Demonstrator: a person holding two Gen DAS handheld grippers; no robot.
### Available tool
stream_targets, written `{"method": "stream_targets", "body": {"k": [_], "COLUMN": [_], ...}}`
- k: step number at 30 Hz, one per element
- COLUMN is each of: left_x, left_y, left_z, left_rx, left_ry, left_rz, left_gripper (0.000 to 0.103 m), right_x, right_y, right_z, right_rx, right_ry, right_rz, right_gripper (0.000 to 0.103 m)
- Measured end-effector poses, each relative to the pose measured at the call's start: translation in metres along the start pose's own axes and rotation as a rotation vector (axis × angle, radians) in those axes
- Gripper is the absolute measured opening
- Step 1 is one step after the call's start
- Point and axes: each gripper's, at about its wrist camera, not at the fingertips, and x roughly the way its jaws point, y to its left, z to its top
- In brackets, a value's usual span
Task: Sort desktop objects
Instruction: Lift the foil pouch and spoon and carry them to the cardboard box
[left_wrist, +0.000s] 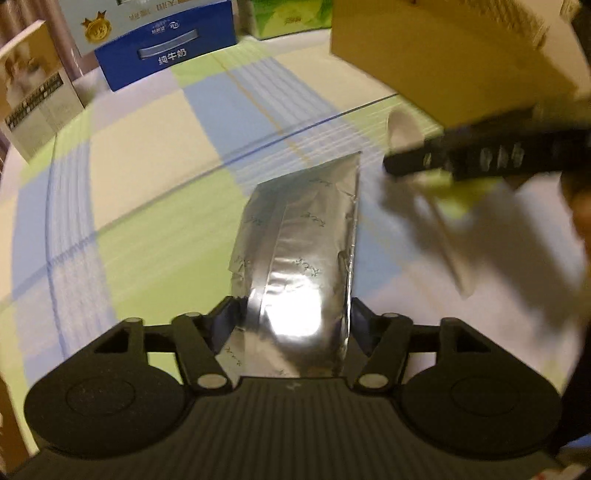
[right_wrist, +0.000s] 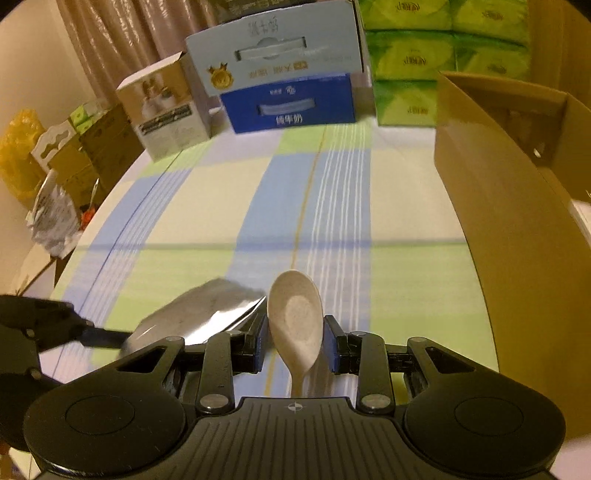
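Left tool (left_wrist: 291, 317) pinches a crinkled silver foil pouch (left_wrist: 303, 240) — right tool (right_wrist: 295, 343) clamps a smooth cream spoon (right_wrist: 295, 314).

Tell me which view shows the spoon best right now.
The right wrist view: the spoon sits centred between the right gripper fingers, bowl fully visible. The left wrist view catches only a blurred part of its pale bowl behind that gripper.

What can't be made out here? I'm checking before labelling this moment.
- Cardboard box contents: right wrist view, hidden by its near wall.
- Spoon handle end: right wrist view, hidden behind the right gripper body.
- Foil pouch print: left wrist view, blurred and too small.
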Motion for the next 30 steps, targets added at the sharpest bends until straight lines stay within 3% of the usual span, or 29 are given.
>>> {"method": "stream_targets", "body": {"k": [4, 8, 10, 16, 25, 27, 28, 30], "left_x": [-0.014, -0.008, 0.000, 0.022, 0.041, 0.040, 0.038, 0.035], "left_y": [-0.001, 0.004, 0.009, 0.017, 0.023, 0.021, 0.020, 0.016], "left_z": [-0.010, -0.009, -0.007, 0.006, 0.020, 0.018, 0.017, 0.014], "left_rx": [-0.067, -0.086, -0.083, -0.041, -0.047, -0.050, -0.065, -0.114], "left_ry": [-0.078, -0.121, -0.126, -0.068, 0.027, 0.020, 0.015, 0.011], "left_rz": [-0.041, -0.023, -0.012, -0.089, -0.158, -0.142, -0.136, -0.102], "left_gripper": [0.074, 0.078, 0.079, 0.079, 0.073, 0.065, 0.055, 0.055], "right_x": [-0.002, 0.001, 0.002, 0.013, 0.020, 0.020, 0.020, 0.020], "right_y": [-0.014, -0.017, -0.015, -0.011, -0.004, -0.005, -0.005, -0.002], "right_z": [-0.027, -0.035, -0.033, -0.037, -0.040, -0.040, -0.040, -0.041], "right_rx": [0.043, 0.026, -0.005, -0.011, -0.067, -0.059, -0.058, -0.073], "right_ry": [0.026, 0.037, 0.025, 0.033, 0.030, 0.025, 0.021, 0.017], "right_rz": [-0.028, -0.033, -0.038, -0.024, -0.050, -0.057, -0.062, -0.070], "right_gripper": [0.028, 0.028, 0.028, 0.028, 0.028, 0.028, 0.029, 0.029]}}
